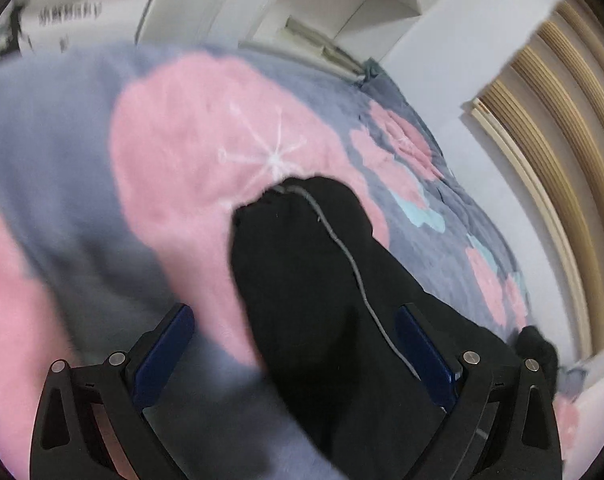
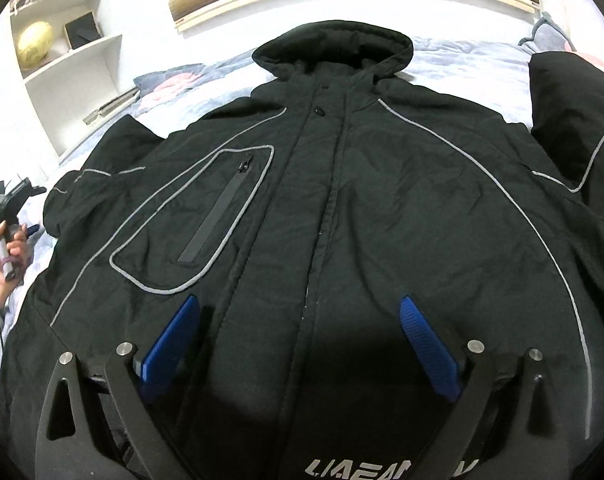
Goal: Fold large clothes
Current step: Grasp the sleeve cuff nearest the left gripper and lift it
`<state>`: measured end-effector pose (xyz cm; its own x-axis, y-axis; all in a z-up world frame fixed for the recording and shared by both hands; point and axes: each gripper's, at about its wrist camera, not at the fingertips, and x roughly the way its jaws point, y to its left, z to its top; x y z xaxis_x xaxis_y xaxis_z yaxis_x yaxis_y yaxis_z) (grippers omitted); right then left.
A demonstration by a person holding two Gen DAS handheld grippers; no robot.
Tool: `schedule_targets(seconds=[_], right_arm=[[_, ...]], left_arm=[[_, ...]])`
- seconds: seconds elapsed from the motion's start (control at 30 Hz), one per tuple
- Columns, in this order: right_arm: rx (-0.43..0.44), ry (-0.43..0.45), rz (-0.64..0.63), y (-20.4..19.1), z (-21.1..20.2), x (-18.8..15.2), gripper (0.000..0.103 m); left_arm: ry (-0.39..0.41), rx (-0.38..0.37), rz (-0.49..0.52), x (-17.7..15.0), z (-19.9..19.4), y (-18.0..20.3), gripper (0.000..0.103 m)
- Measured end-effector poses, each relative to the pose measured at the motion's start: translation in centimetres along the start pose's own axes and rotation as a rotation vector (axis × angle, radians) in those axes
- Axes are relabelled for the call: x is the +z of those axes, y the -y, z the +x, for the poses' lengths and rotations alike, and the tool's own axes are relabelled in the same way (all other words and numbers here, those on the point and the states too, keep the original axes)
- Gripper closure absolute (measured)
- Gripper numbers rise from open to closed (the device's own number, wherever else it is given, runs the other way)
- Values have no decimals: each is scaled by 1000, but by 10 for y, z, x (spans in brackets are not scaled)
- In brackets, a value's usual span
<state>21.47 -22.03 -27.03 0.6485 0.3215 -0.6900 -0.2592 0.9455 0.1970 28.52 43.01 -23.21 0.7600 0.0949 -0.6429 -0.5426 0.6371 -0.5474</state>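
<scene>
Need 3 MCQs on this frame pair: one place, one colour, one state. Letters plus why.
1. The sleeve in the left wrist view lies:
A. between the left claw's fingers
B. on a shelf
C. on the floor

2. Piping around the jacket's chest pocket is:
A. red
B. grey
C. yellow

3. The right claw is:
A. shut on the hood
B. shut on a sleeve
C. open above the jacket front

Answers:
1 A, black fabric runs between the blue pads.
2 B, a grey line outlines the pocket.
3 C, its fingers stand wide apart, with nothing visibly held.
</scene>
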Motion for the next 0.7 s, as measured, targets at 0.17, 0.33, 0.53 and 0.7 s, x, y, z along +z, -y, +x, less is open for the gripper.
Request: schedule_targets(seconds=[0.17,0.33,0.53,0.7], right_arm=[[-21,-13,-20,-3,4,0,0],[-29,-19,-26,-4,5,1,0],[-36,-26,-34,-3,7,1,0],[-41,-31,-37,-2,8,1,0]], left_arm=[[-23,9,71,0,20,15,67],[100,4,103,-3,-25,19,86],[23,241,122,-12,-8,3,86],[118,217,231,-20,-33,25,87]])
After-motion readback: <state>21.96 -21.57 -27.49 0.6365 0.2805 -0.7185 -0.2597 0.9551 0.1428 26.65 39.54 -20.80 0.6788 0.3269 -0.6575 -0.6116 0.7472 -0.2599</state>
